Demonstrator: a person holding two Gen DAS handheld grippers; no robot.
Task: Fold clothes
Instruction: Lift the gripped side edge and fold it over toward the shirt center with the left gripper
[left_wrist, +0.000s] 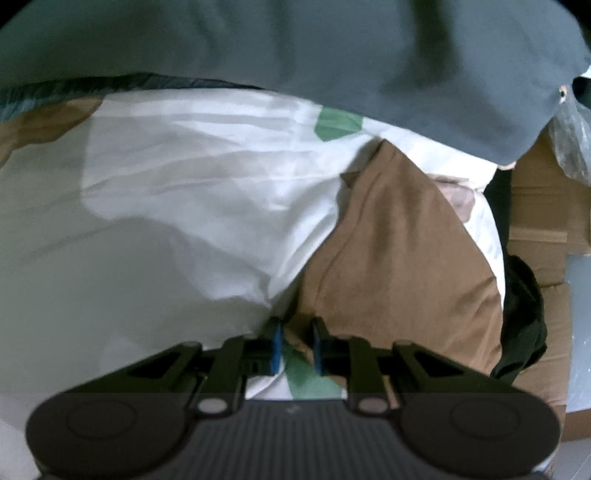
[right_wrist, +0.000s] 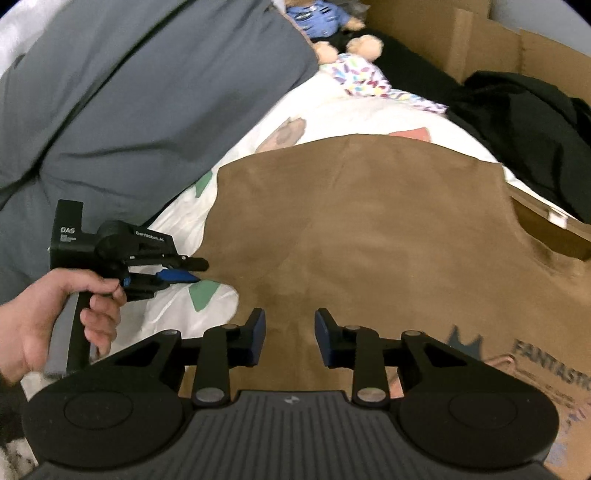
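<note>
we see a brown garment (right_wrist: 369, 236) spread flat on a bed covered by a white sheet (left_wrist: 184, 192) with green and brown patches. our right claw (right_wrist: 289, 338) hovers over the garment's near part, its jaws parted with only bare brown cloth showing between them, gripping nothing. in the right wrist view our left claw (right_wrist: 192, 271) is held by a hand (right_wrist: 55, 317) at the garment's left edge, its blue-padded fingers pointing toward the cloth; in its own view the left claw (left_wrist: 295, 347) has its jaws apart, with the garment's edge and a strip of the sheet lying in the gap, and we cannot tell whether the pads touch the cloth. a grey duvet (right_wrist: 140, 96) is bunched along the far left of the bed. beyond the garment lie a plush toy (right_wrist: 332, 22) in blue and a small multicoloured cloth (right_wrist: 365, 75). a black garment (right_wrist: 524, 122) lies to the right, against cardboard boxes (right_wrist: 461, 37).
</note>
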